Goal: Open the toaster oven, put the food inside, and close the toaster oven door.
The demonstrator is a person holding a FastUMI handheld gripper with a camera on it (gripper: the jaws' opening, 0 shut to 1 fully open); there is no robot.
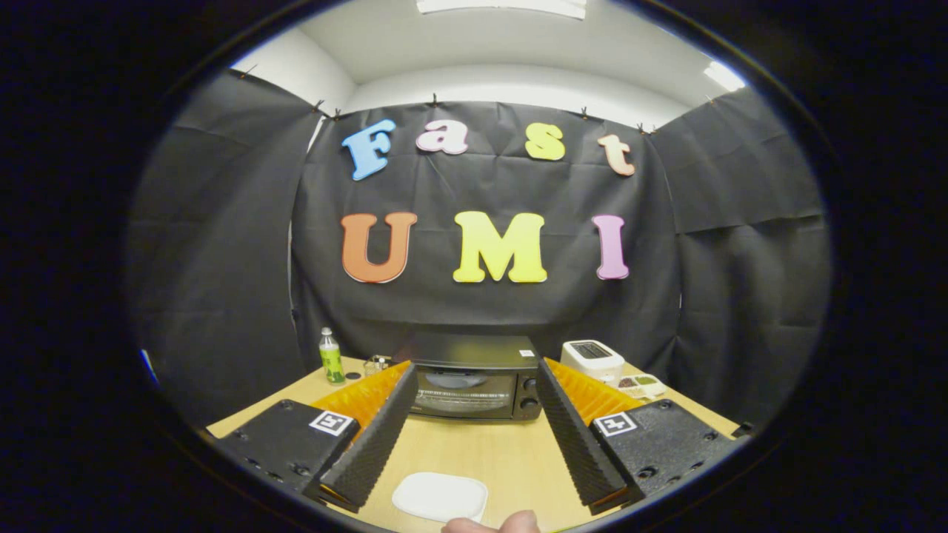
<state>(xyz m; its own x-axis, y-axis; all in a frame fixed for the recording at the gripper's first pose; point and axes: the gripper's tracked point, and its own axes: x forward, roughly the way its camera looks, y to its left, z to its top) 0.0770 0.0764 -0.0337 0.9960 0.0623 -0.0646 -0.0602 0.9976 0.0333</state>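
A: What's nearest?

B: A fingertip (492,524) of a person, right at the near rim, touching or just overlapping the near edge of a white plate (441,497). The plate looks bare; I can't make out any food on it. It sits flat on the desk (489,451).

A: Hand-held gripper?

B: Hand-held gripper (474,392) is spread wide, nothing between the fingers, nothing touched. The plate lies between the finger bases, at the near end of the gap. Each finger block carries a square black-and-white marker.

A: Toaster oven?

B: Toaster oven (474,377) stands beyond the fingertips, centred in the gap between them, at the far side of the desk against the black cloth wall. Black body, glass door shut, knobs on its right side. Bare wood between it and the plate.

A: Anything else on the desk?

B: Far left: a small bottle (331,356) with a green label, upright, well apart from the oven. A small clear thing (376,363) sits between the bottle and the oven; too small to tell what it is. Far right: a white toaster (592,359) just beside the oven, and a small tray (643,384) with darker and green contents in front of and to the right of it.
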